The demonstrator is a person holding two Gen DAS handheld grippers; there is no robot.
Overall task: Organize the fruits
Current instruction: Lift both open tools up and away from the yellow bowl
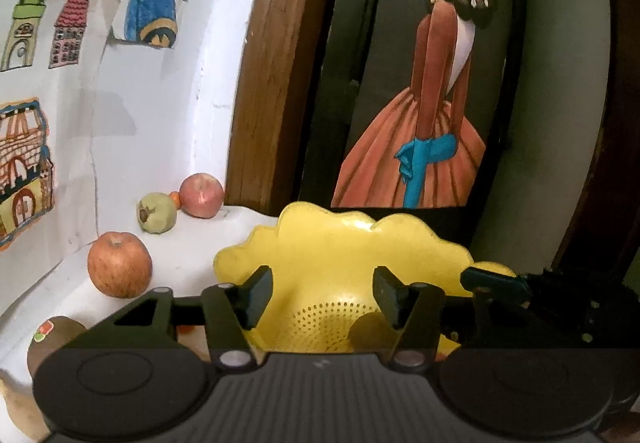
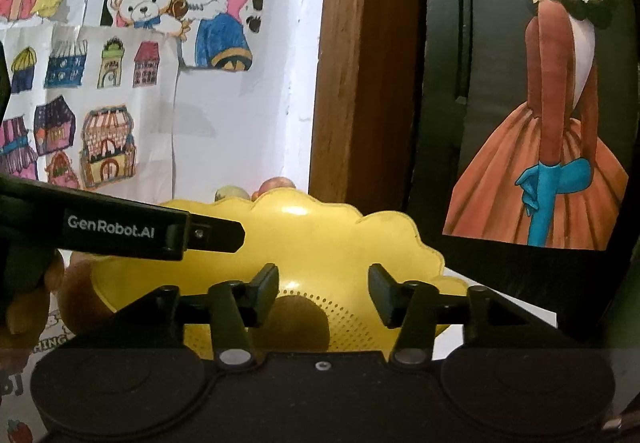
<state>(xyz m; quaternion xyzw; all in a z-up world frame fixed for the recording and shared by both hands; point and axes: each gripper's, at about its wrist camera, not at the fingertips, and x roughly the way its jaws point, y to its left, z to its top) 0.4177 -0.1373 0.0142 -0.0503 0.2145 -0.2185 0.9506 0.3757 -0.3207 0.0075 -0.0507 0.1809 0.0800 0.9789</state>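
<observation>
A yellow scalloped colander (image 1: 332, 243) stands on the white surface. My left gripper (image 1: 323, 297) is open over its near rim, with nothing between its fingers. A brown fruit (image 1: 366, 331) lies on the perforated bottom. To the left, outside the colander, are a red apple (image 1: 119, 264), a green fruit (image 1: 157, 212), a second red apple (image 1: 201, 195) and a stickered brown kiwi (image 1: 50, 341). In the right wrist view my right gripper (image 2: 323, 293) is open and empty above the colander (image 2: 320, 239), with the brown fruit (image 2: 298, 323) below it.
A white wall with taped drawings (image 1: 48, 83) runs close behind the fruit. A brown door frame (image 1: 272, 83) and a dark door with a painted figure (image 1: 436, 103) stand behind the colander. A hand (image 2: 24, 307) holds the left gripper's body (image 2: 120, 231).
</observation>
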